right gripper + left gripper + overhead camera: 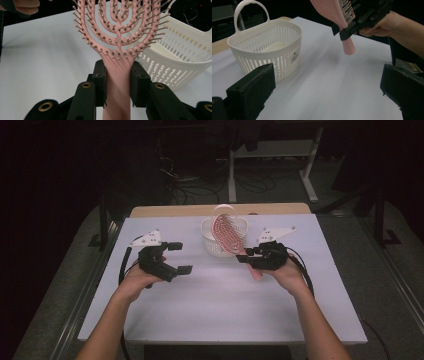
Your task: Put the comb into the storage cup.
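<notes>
White rectangular table top (220, 305) under both forearms, dark floor with cables beyond. Near the far edge, centre: a white slotted plastic basket with an arched handle (216, 240), upright, resting on the table. Right gripper (248, 255), black, two-jawed, carried in the right hand (282, 270), clamped on the neck of a pink vented plastic hairbrush with bristle tips (227, 234); jaws pressed against either side of the handle just below the paddle, seen plainly in the right gripper view, handle end protruding past them. Brush lifted off the table, head tilted up and toward the basket, overlapping its near rim in the high view, bristles facing the right gripper's camera. Left gripper (180, 257), held in the left hand (135, 280) over the left part of the table, well apart from basket and brush; jaws spread wide, nothing between them, bare table showing through the gap in the left gripper view.
</notes>
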The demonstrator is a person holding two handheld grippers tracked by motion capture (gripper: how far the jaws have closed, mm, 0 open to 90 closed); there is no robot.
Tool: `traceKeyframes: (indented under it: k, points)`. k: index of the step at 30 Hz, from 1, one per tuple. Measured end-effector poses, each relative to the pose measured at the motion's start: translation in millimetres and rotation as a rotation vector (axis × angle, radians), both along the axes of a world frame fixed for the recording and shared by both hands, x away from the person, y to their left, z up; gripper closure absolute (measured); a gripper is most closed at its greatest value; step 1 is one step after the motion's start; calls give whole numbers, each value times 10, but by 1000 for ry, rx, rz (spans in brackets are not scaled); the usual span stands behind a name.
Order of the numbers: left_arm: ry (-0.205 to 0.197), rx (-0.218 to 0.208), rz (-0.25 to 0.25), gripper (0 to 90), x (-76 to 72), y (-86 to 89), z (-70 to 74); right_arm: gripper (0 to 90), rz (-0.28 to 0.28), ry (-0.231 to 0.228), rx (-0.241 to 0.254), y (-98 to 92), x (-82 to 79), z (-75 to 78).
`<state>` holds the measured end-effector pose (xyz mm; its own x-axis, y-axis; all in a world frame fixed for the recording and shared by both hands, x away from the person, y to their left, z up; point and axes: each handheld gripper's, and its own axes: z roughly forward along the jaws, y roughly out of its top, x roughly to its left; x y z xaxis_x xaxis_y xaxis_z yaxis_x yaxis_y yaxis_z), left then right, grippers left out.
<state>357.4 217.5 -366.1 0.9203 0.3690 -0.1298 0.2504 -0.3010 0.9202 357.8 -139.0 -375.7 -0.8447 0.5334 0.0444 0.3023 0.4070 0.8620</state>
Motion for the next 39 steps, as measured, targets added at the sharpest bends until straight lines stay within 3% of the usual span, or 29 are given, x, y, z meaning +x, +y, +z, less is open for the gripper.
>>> traceKeyframes:
  k: [7, 15, 39]
  points:
    - [3, -14, -2, 0, 71, -115, 18, 684, 7, -3, 8, 74, 27, -25]
    - [13, -26, -2, 0, 81, -112, 10, 684, 1, -15, 5, 141, 21, -72]
    - [14, -41, 13, 0, 21, -209, 64, 684, 36, -24, -19, 354, -88, -203]
